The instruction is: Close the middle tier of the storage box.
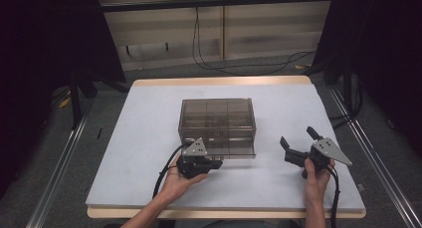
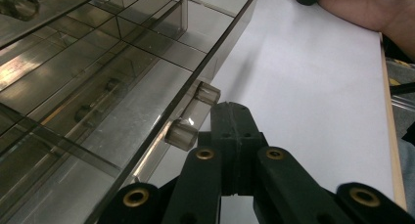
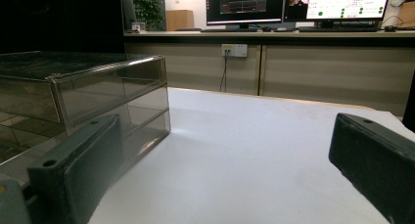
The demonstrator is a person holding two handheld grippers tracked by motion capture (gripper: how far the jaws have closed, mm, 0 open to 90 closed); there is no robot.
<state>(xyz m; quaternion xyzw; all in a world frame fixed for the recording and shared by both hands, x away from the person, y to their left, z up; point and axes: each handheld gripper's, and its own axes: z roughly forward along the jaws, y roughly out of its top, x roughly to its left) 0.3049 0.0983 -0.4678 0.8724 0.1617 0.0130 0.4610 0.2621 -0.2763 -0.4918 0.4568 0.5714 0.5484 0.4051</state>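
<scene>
A smoky clear drawer box (image 1: 217, 119) stands in the middle of the white table (image 1: 144, 138). Its lowest drawer (image 1: 239, 152) sticks out a little toward me. In the left gripper view the drawer's clear handle (image 2: 193, 114), on two round posts, lies just left of my left gripper (image 2: 232, 117). Those jaws are pressed together with no gap, and nothing shows between them. From above, the left gripper (image 1: 218, 164) sits at the drawer's front, held in a hand. My right gripper (image 1: 297, 138) rests to the box's right, jaws wide apart and empty. The box (image 3: 83, 97) lies to the left of that gripper (image 3: 220, 175).
Bare white tabletop stretches right of the box (image 3: 254, 150) and along the near edge (image 1: 224, 195). Black frame posts (image 1: 74, 98) and cables (image 1: 209, 63) stand on the floor beyond the table. A desk with monitors (image 3: 293, 4) is behind it.
</scene>
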